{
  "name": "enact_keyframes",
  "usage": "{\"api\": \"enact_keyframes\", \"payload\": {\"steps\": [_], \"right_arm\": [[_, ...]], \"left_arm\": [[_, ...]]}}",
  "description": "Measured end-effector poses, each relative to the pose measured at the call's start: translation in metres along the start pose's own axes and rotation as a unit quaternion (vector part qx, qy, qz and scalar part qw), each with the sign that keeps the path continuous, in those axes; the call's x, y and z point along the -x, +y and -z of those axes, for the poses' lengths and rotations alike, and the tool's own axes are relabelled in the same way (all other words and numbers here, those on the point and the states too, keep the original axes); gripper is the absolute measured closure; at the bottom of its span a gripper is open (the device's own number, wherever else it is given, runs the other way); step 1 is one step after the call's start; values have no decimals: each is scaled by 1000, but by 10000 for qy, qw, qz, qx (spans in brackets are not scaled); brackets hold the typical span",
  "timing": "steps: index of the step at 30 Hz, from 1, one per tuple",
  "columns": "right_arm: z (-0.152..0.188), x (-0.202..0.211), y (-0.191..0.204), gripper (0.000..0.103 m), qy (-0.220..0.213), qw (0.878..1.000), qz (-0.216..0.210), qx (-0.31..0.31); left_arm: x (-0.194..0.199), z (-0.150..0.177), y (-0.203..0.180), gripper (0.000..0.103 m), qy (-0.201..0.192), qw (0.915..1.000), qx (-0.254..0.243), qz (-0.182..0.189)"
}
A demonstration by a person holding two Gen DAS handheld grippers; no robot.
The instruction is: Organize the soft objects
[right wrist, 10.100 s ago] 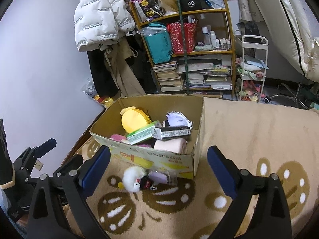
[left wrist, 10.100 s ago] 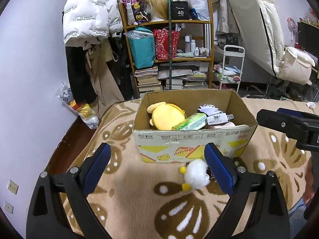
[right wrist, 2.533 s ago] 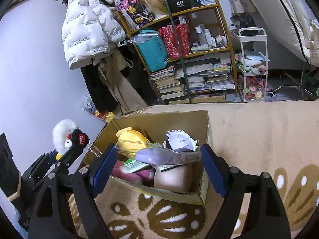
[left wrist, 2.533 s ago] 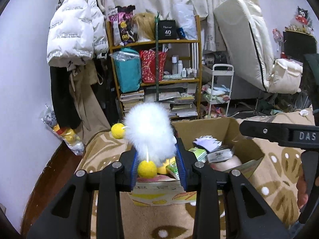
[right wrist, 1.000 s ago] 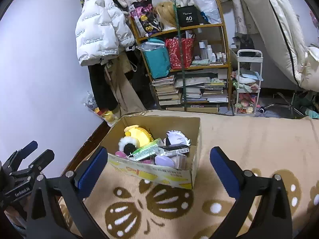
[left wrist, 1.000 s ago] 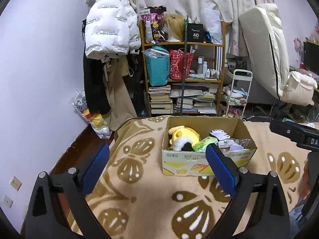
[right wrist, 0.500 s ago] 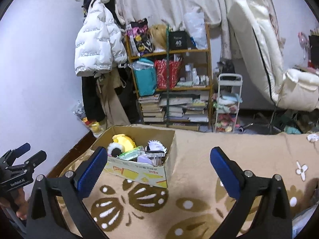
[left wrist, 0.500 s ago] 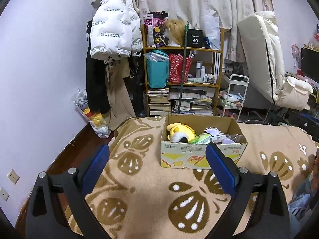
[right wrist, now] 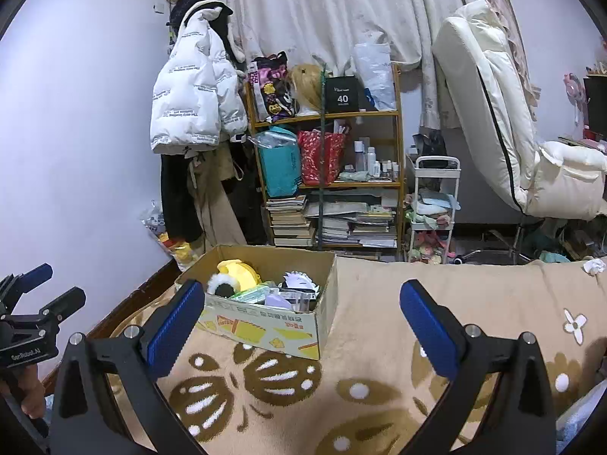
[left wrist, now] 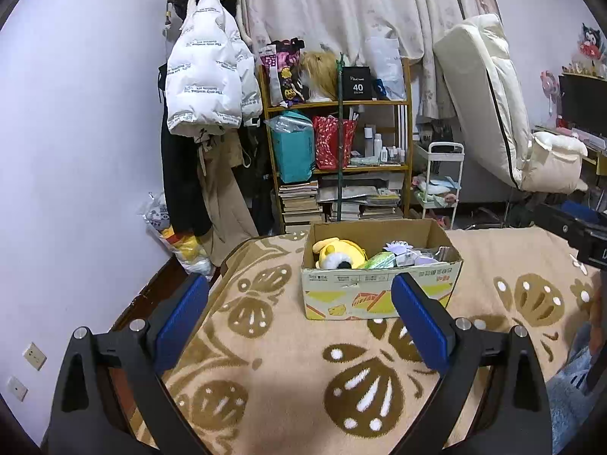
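A cardboard box [left wrist: 379, 297] stands on the beige patterned blanket [left wrist: 288, 352]; it also shows in the right wrist view [right wrist: 265, 322]. Inside lie a yellow plush [left wrist: 337, 250], a white fluffy plush [left wrist: 335, 262], a green pack [left wrist: 381, 260] and a purple bag [left wrist: 425, 261]. The white fluffy plush [right wrist: 224, 284] sits by the yellow plush [right wrist: 241, 269]. My left gripper [left wrist: 303, 322] is open and empty, well in front of the box. My right gripper [right wrist: 299, 326] is open and empty, back from the box.
A cluttered wooden shelf [left wrist: 341, 167] with books and bags stands behind the box. A white jacket [left wrist: 208, 87] hangs on the left wall. A white trolley [left wrist: 442, 178] and a leaning mattress [left wrist: 493, 113] are at the right. The blanket's left edge drops to dark floor [left wrist: 151, 292].
Both grippers have drawn back from the box, which looks smaller and farther. The white fluffy plush and the purple bag, held earlier, now lie in the box. Both grippers are open.
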State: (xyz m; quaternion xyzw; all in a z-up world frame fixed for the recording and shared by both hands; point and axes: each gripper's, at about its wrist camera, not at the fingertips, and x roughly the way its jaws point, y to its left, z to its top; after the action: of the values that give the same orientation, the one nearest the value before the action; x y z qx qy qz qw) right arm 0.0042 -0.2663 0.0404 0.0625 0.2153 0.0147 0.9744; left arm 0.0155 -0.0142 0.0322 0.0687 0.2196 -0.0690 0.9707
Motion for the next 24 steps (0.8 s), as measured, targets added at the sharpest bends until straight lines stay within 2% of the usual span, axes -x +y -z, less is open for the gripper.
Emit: {"api": "enact_keyframes", "payload": {"steps": [7,24], "right_arm": [[1,-6,2,0,-41,10000,13,68],[9,-21,-9,0,218,9996,-6,-169]], "left_arm": [[-4,5,5,7,63,9999,113,-85],[-11,12,-3,7,134,9998,-64,-157]]}}
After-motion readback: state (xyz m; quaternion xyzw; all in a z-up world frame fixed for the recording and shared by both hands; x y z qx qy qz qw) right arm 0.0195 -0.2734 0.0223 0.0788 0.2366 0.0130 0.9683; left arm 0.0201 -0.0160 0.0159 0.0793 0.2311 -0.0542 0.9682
